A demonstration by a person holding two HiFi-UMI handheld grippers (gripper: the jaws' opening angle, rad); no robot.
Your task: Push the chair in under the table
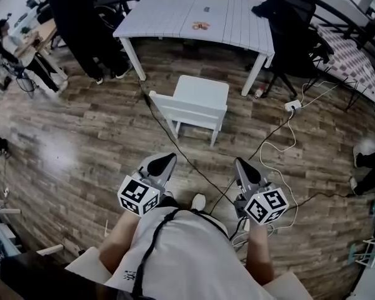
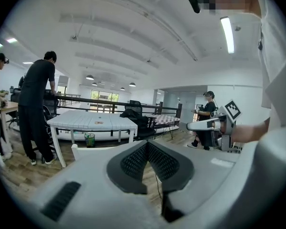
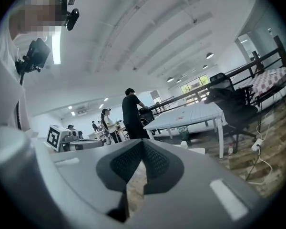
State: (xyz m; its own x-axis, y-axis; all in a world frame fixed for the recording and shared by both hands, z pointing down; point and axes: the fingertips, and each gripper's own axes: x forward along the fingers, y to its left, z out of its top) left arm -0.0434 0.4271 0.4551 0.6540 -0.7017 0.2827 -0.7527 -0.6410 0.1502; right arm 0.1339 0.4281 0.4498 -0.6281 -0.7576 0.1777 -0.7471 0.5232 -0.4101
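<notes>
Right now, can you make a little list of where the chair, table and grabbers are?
chair: white, out on the floor, not under the table
table: white, beyond the chair
left gripper: shut, empty, short of the chair
right gripper: shut, empty, short of the chair
cable: black, on the floor near the chair

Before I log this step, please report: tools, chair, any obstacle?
Left tool and right tool shut, empty. White chair apart from table, untouched. Black cable across floor ahead.
</notes>
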